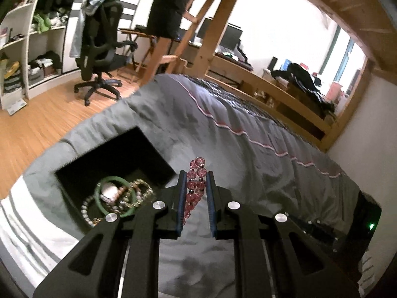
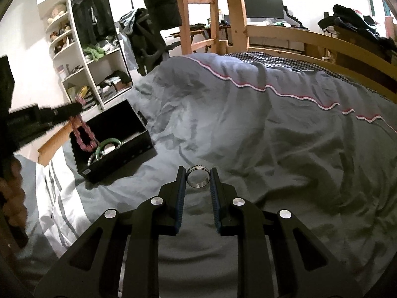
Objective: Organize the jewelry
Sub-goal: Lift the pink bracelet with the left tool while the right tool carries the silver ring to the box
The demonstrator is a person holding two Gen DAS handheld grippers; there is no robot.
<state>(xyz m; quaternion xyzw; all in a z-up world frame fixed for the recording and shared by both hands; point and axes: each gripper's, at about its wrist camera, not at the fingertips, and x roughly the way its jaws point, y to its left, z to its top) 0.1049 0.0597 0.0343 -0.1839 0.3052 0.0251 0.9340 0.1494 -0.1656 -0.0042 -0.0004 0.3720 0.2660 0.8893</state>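
My left gripper point(image 1: 196, 177) is shut on a pink bead bracelet point(image 1: 196, 173) and holds it above the bed, just right of an open black jewelry box point(image 1: 148, 159). The box holds a green bangle point(image 1: 114, 196) and several bead bracelets. In the right wrist view the pink bracelet point(image 2: 83, 134) hangs from the left gripper over the box point(image 2: 139, 146). My right gripper point(image 2: 198, 173) is shut on a silver ring point(image 2: 198, 177) and holds it above the grey duvet point(image 2: 248, 136), to the right of the box.
The bed has a wooden rail point(image 2: 310, 37) along its far side and a ladder point(image 2: 198, 12) at its end. An office chair point(image 1: 99, 49) and white shelves point(image 1: 32, 49) stand on the wooden floor to the left. A dark device point(image 1: 367, 218) lies at the right.
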